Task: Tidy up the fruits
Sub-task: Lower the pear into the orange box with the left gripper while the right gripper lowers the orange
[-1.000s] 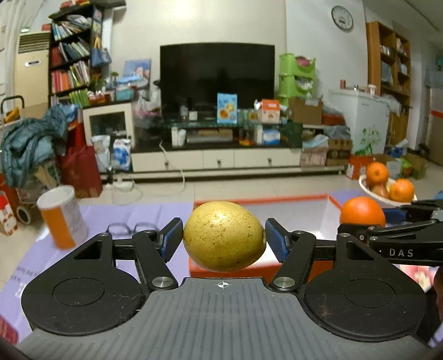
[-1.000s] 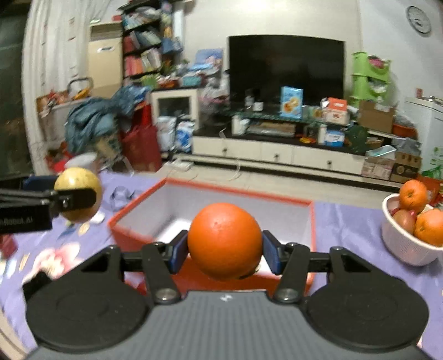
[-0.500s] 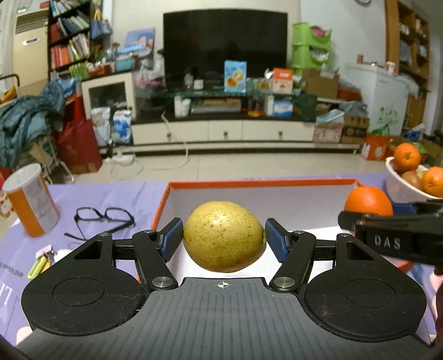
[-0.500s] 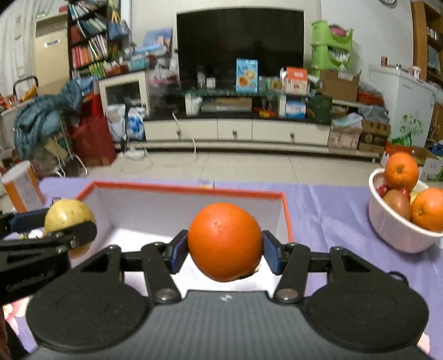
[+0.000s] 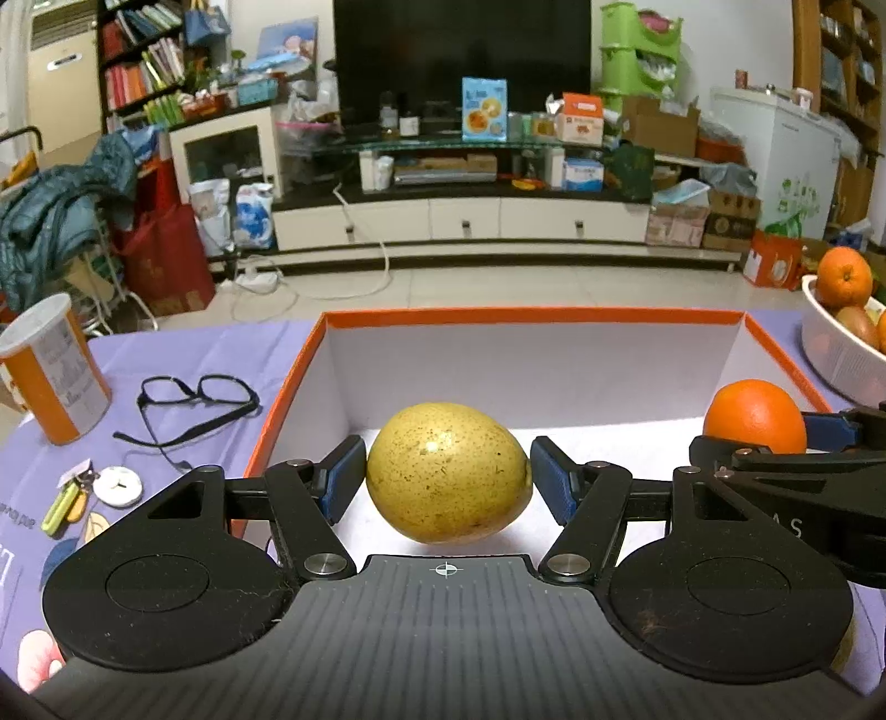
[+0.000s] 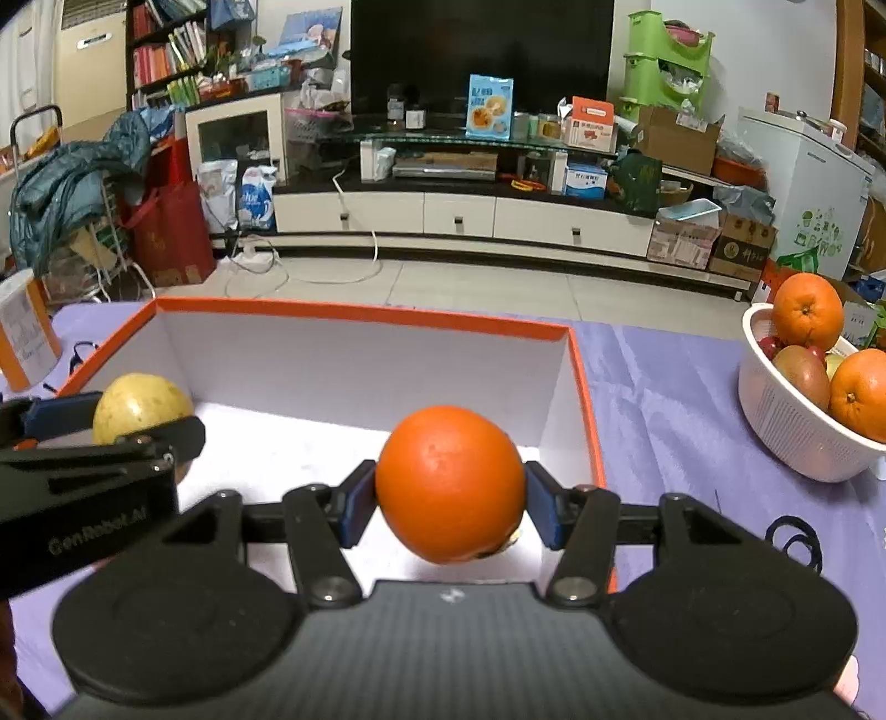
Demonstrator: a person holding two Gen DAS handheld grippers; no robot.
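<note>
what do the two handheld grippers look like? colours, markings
Both match: matte black bodies with two round discs, ribbed centre plates, silver pivot bolts, blue pads on black fingers. Left gripper has a crosshair mark; its side reads "GenRobot.AI" in the right wrist view. Right gripper looks identical.

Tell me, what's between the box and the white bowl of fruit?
Only bare purple cloth lies between the box and the bowl; the right wrist view shows that.

A large black flat-screen television (image 5: 462, 52) is seen against a white wall, above a long low white cabinet with drawers (image 5: 459, 219). A dark bookshelf filled with coloured books (image 5: 141, 66) is placed at left and a white chest freezer (image 5: 775, 149) at right. The floor is covered in pale glossy tiles (image 5: 498, 285).
</note>
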